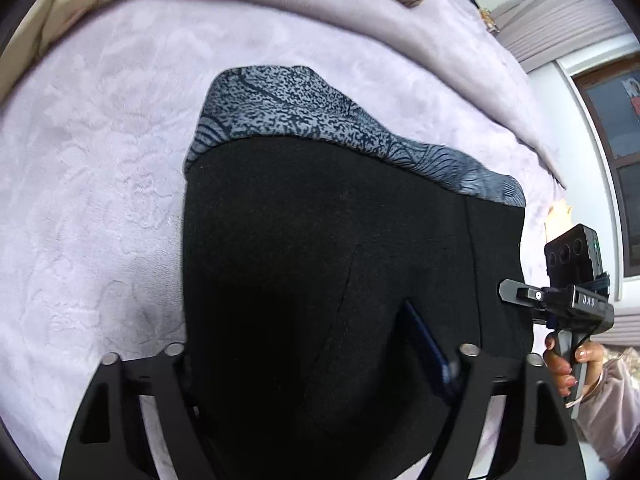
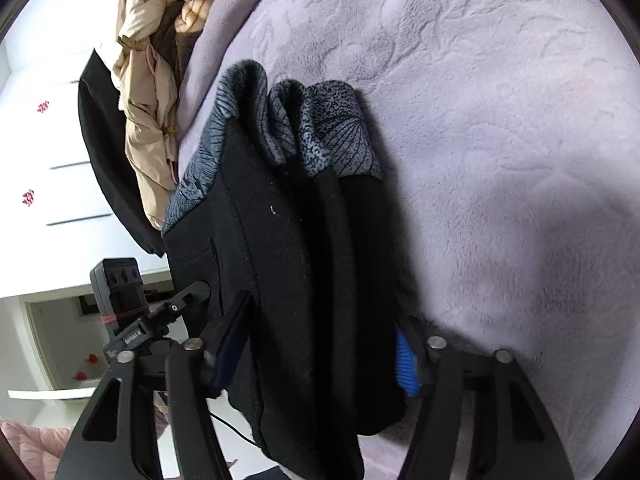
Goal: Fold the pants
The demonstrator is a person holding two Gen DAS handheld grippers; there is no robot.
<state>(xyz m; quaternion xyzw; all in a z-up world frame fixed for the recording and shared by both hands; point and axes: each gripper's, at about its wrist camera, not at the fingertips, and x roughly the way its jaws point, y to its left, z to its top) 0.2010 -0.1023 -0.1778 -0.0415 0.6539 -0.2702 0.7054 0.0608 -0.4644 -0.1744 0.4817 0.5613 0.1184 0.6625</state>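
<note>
The black pants (image 1: 320, 260) lie on the bed (image 1: 100, 160). Each half-open gripper has its fingers on both sides of them – the left gripper (image 1: 316, 360) at one edge, the right gripper (image 2: 320, 344) around the stacked folds, pads touching the cloth.

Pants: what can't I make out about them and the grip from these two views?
- Left wrist view: the pants hide the left gripper's left pad, so pad contact is unclear.
- Right wrist view: the pants' near end runs off the bottom edge; the right gripper straddles the stack, but pressing can't be confirmed.
- Patterned lining: layers beneath are hidden.
</note>
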